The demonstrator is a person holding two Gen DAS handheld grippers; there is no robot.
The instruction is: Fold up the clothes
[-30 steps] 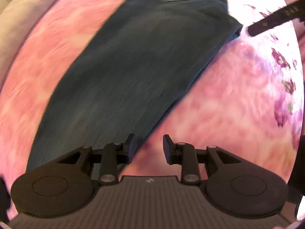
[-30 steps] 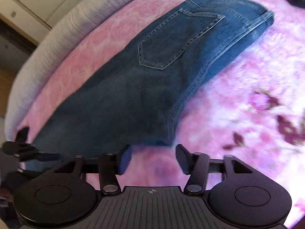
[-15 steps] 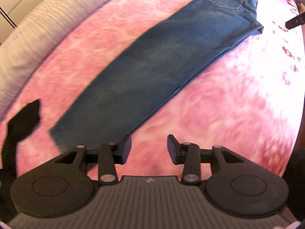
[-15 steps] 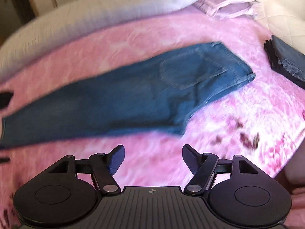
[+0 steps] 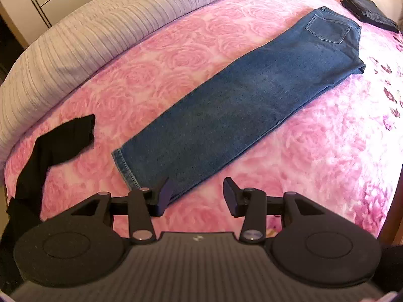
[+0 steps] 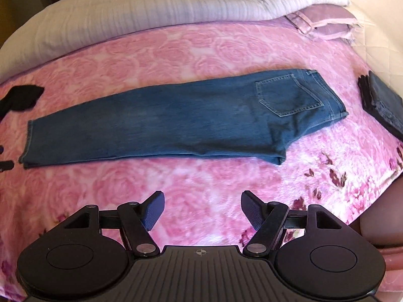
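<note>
Jeans (image 6: 176, 120) | halved lengthwise on bed (image 6: 201, 183), crosswise folds left | both grippers (image 5: 195, 196) (image 6: 201, 210) held open, empty

Open pink blanket (image 6: 201, 176) below both grippers, jeans (image 6: 176, 123) flat across centre, dark folded stack (image 6: 380, 103) at 3 o'clock, black garment (image 5: 50, 148) at 9, rolled quilt (image 6: 151, 7) blocking 12.

pink bed (image 6: 201, 181), jeans (image 6: 176, 123), blk garment (image 5: 63, 136)
</note>
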